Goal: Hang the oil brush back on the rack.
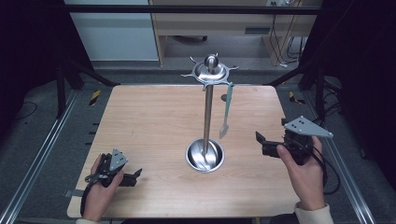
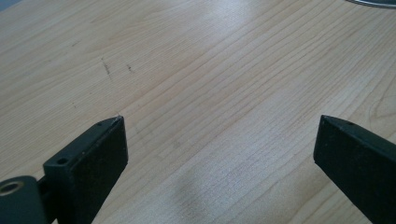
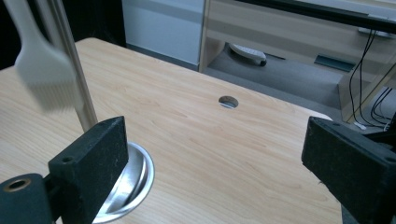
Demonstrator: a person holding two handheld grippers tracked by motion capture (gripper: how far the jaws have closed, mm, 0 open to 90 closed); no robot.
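Note:
A steel utensil stand (image 1: 208, 112) rises from a round dish base (image 1: 204, 155) in the middle of the wooden table (image 1: 149, 121). A pale brush (image 1: 227, 112) hangs from one hook of its top ring (image 1: 211, 71). My right gripper (image 1: 261, 143) is held to the right of the base, open and holding nothing. In the right gripper view its jaws stand wide (image 3: 215, 122), with the pole (image 3: 77, 84), the brush head (image 3: 42, 79) and the base rim (image 3: 135, 172) at the left. My left gripper (image 1: 133, 177) rests near the front left corner, open (image 2: 220, 120) over bare wood.
A small round hole (image 1: 224, 97) is cut in the table behind the stand. Metal rails (image 1: 42, 149) run along both sides of the table. A cabinet (image 1: 210, 23) and cables (image 1: 285, 46) stand on the floor beyond the far edge.

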